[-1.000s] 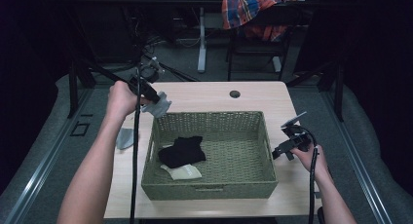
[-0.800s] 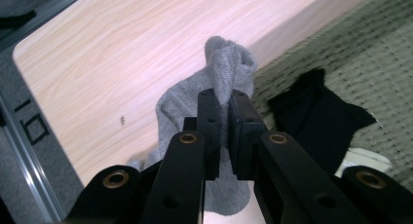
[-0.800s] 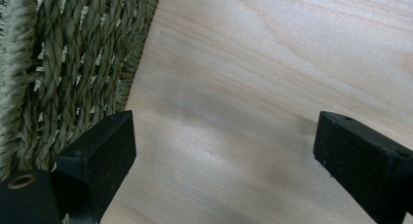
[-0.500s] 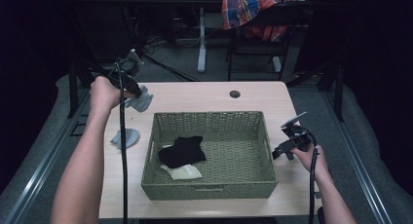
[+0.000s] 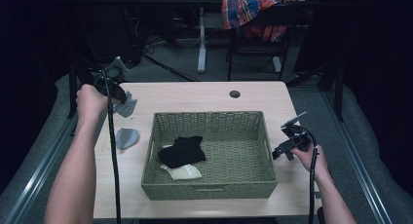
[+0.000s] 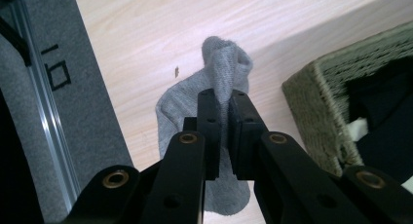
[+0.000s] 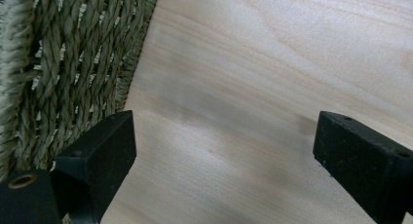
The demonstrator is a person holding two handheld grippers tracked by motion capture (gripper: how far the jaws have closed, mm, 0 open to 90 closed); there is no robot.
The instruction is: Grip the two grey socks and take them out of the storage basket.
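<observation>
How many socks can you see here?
4. A grey sock is pinched in the left gripper; another grey sock lies on the table; a black sock and a cream sock lie in the basket. More may be hidden.

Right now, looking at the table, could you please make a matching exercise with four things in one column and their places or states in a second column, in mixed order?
Things:
1. grey knitted sock
2. black cloth piece
3. cream cloth piece
4. right gripper

Places or states:
A. partly under the black piece, on the floor of the green woven basket
B. jaws open, above bare wooden table, beside the basket's wall
C. pinched between the left gripper jaws, hanging over the table's left edge
D. lying inside the basket, at its left side

Pairs: 1-C, 2-D, 3-A, 4-B
</observation>
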